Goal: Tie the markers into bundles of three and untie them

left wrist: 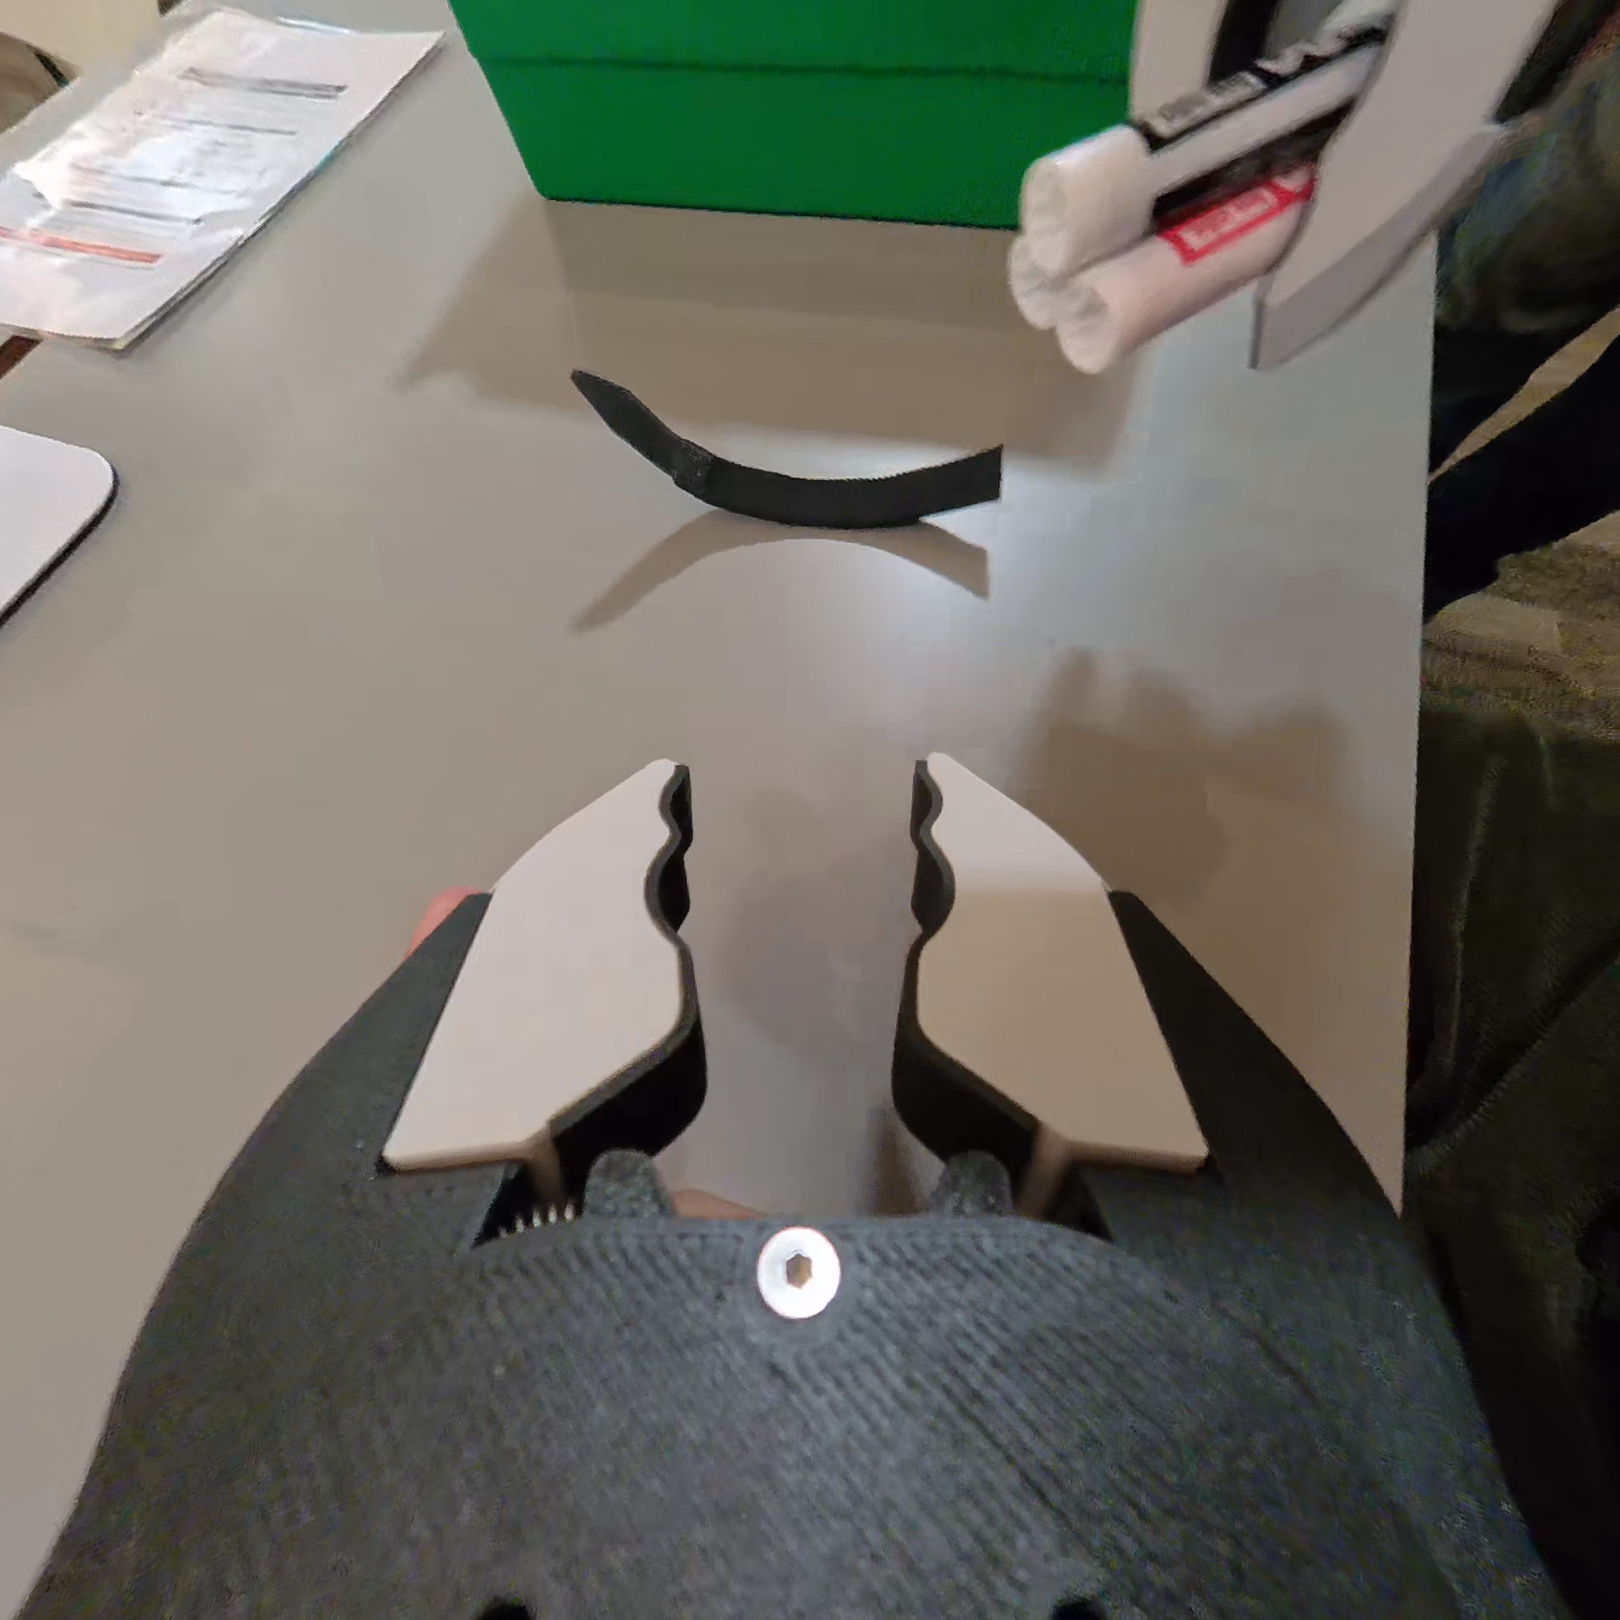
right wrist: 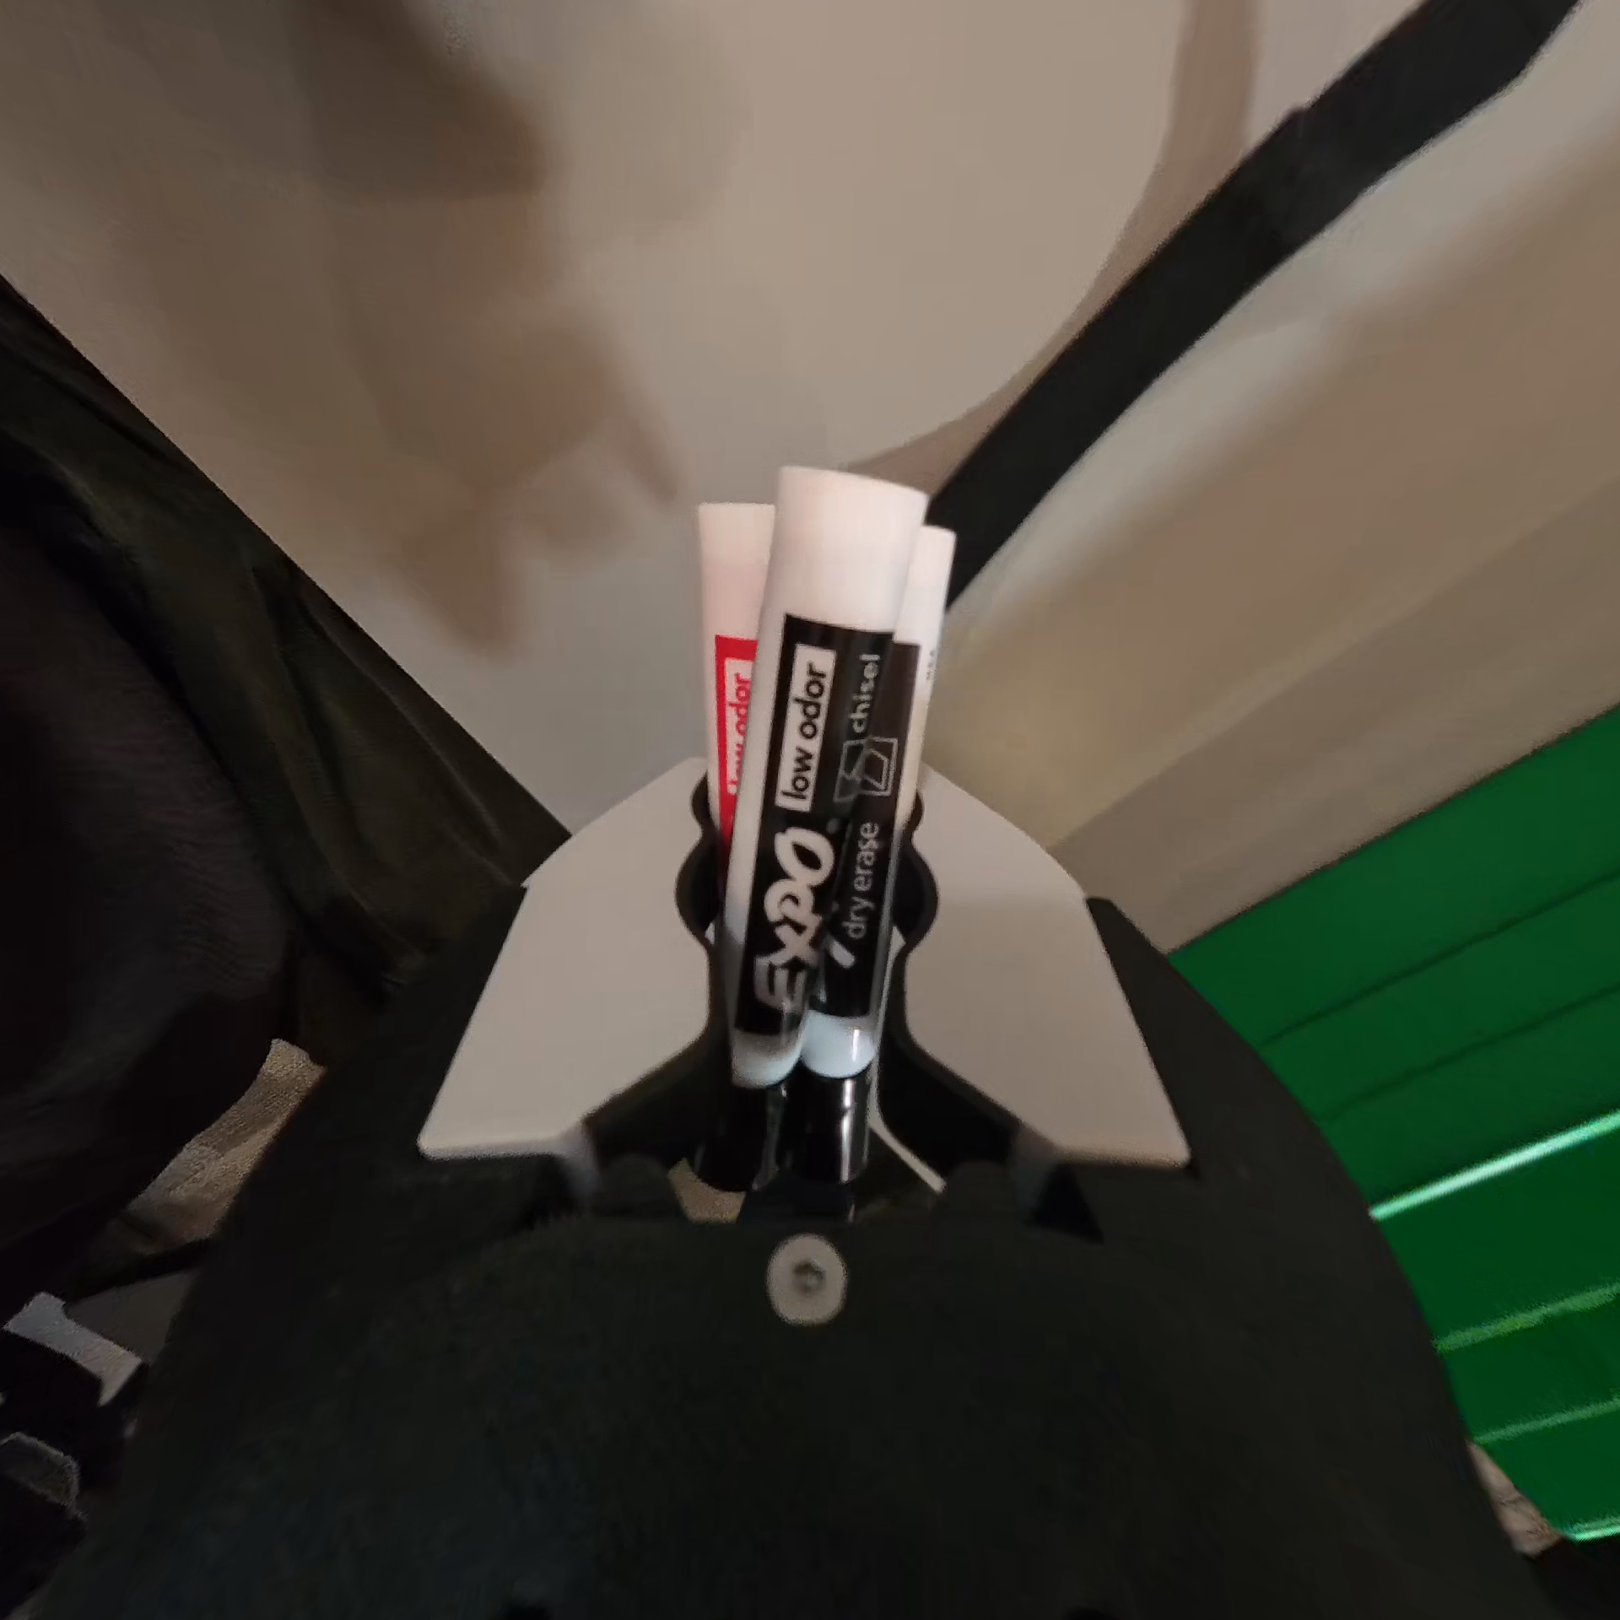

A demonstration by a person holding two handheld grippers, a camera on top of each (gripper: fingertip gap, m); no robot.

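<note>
My right gripper [right wrist: 811, 789] is shut on three white markers [right wrist: 828, 666], two with black labels and one with a red label, held side by side above the table. In the left wrist view the same markers [left wrist: 1087, 254] show at the upper right, in the right gripper [left wrist: 1297, 202]. A black strap [left wrist: 789, 473] lies loose and curved on the grey table [left wrist: 351, 701], below and left of the markers. My left gripper [left wrist: 799, 771] is open and empty, low over the table, short of the strap.
A green box [left wrist: 789, 114] stands at the back of the table and shows at the right of the right wrist view [right wrist: 1403, 1052]. Papers in a clear sleeve [left wrist: 193, 166] lie at the far left. A white flat thing [left wrist: 44, 508] lies at the left edge. The table's right edge [left wrist: 1420, 701] is near.
</note>
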